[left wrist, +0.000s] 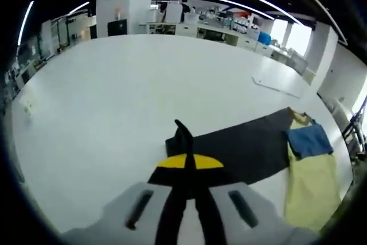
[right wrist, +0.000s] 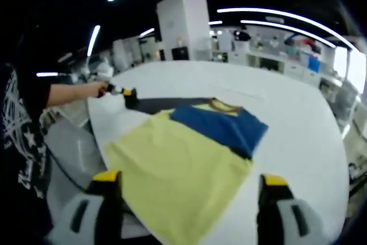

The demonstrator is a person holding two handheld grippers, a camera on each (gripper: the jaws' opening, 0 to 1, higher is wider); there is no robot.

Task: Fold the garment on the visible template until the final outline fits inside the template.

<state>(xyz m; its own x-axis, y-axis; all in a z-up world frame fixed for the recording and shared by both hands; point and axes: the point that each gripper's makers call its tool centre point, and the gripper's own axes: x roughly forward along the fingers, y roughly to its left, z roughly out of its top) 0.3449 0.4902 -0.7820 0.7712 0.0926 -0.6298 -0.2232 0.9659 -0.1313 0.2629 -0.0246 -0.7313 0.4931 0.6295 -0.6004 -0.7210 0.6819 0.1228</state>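
Left gripper point(left wrist: 184, 142), jaws pressed together with nothing visibly caught between them, tips resting over the near corner of the dark template point(left wrist: 241, 150) on a white table point(left wrist: 126, 96). Beyond those tips, template stretching away to the right, its far end meeting the garment point(left wrist: 312, 182), pale yellow with a blue panel point(left wrist: 309, 140) folded across the upper part. Garment well apart from the closed jaws, lying toward the table's right edge. In the right gripper view, right gripper point(right wrist: 189, 190) with jaws spread wide, yellow-tipped fingers point(right wrist: 107, 177) standing either side of the garment's point(right wrist: 172, 170) near hem, cloth between them but not pinched. Farther out, blue panel point(right wrist: 221, 124) and brown collar point(right wrist: 225, 105), then the template point(right wrist: 166, 104) partly under the cloth. At far left, a person's hand point(right wrist: 94, 89) with the other gripper at the template's end. Shelving and workbenches point(right wrist: 269, 55) in the background.
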